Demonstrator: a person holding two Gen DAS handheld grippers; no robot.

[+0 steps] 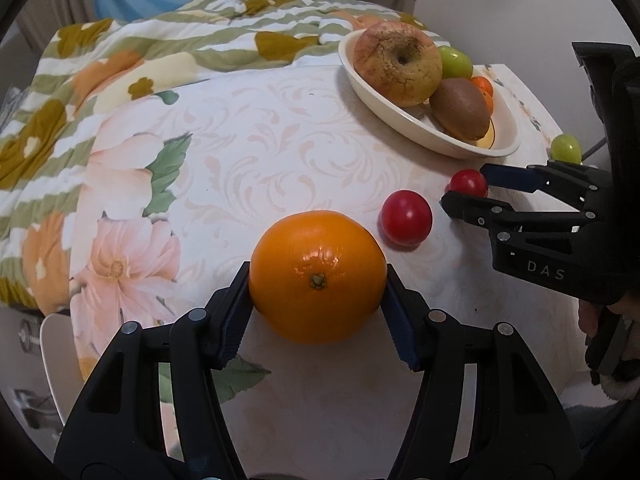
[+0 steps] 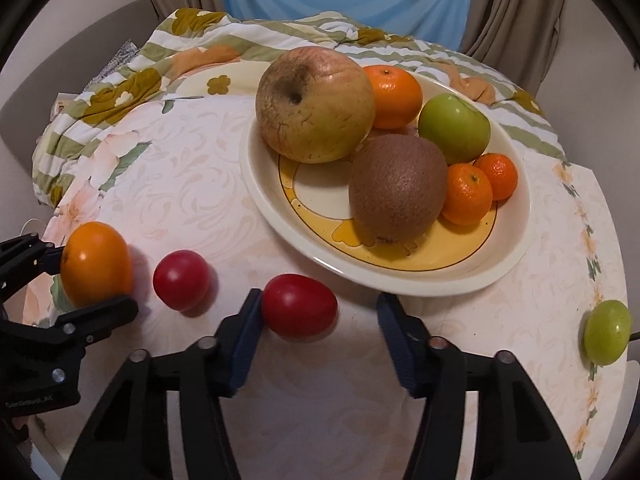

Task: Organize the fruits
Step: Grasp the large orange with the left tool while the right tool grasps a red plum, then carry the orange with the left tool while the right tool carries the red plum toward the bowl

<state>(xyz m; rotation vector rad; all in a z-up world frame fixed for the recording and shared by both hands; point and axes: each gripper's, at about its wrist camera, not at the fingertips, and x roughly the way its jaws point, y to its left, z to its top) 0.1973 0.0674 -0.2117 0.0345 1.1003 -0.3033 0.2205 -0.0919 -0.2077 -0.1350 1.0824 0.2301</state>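
Red tomato (image 2: 299, 306) between spread right jaws; left jaws pinching orange (image 1: 317, 276); bowl (image 2: 516, 248) behind.

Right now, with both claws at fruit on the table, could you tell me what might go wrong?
The red fruit touches only one pad of the right claw, so a lopsided closing could roll it away. The plate is already crowded, so the orange in the left claw may knock fruit out. The green fruit sits near the table edge.

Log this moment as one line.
left gripper: shut on orange | right gripper: open, left finger touching red tomato | bowl: five fruits visible
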